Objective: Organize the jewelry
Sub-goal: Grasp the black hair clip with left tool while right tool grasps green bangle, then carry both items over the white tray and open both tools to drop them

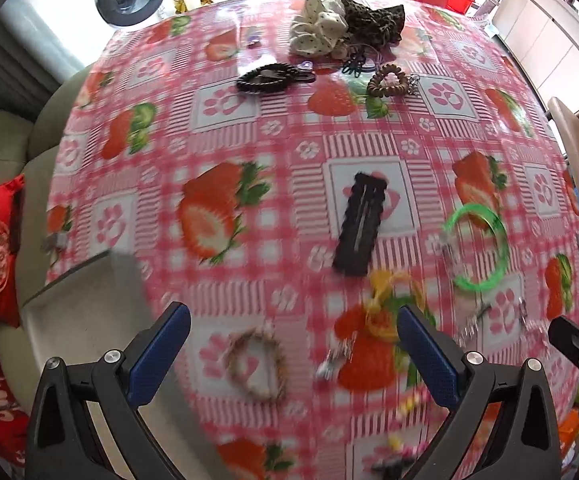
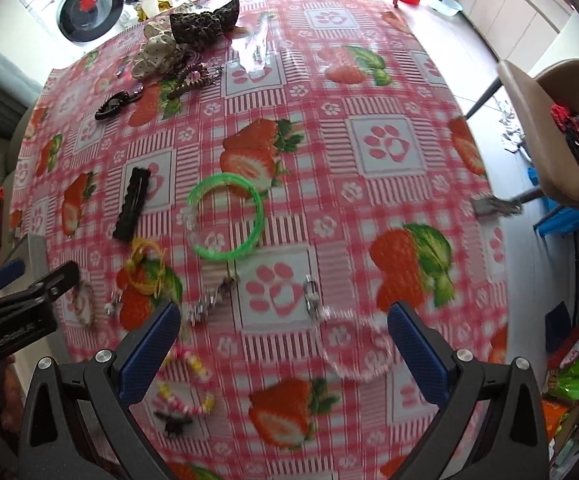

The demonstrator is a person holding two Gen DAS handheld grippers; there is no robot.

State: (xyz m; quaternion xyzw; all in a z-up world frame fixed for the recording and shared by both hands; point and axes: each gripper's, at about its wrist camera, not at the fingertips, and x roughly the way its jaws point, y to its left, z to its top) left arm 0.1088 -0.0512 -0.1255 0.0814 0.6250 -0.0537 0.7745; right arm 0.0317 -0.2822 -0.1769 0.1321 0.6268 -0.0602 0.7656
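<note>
Jewelry lies scattered on a strawberry-print tablecloth. My left gripper is open above a beaded bracelet, with a yellow string bracelet beside its right finger. A black hair clip and a green bangle lie farther ahead. My right gripper is open over a clear bead bracelet and a silver clasp. The green bangle, a silver chain, the black clip and a pink-and-yellow bead bracelet lie around it.
Scrunchies, a coiled hair tie and a black hair clip sit at the far side. A grey box corner is at the left edge. A beige chair stands right of the table. The left gripper's body shows at left.
</note>
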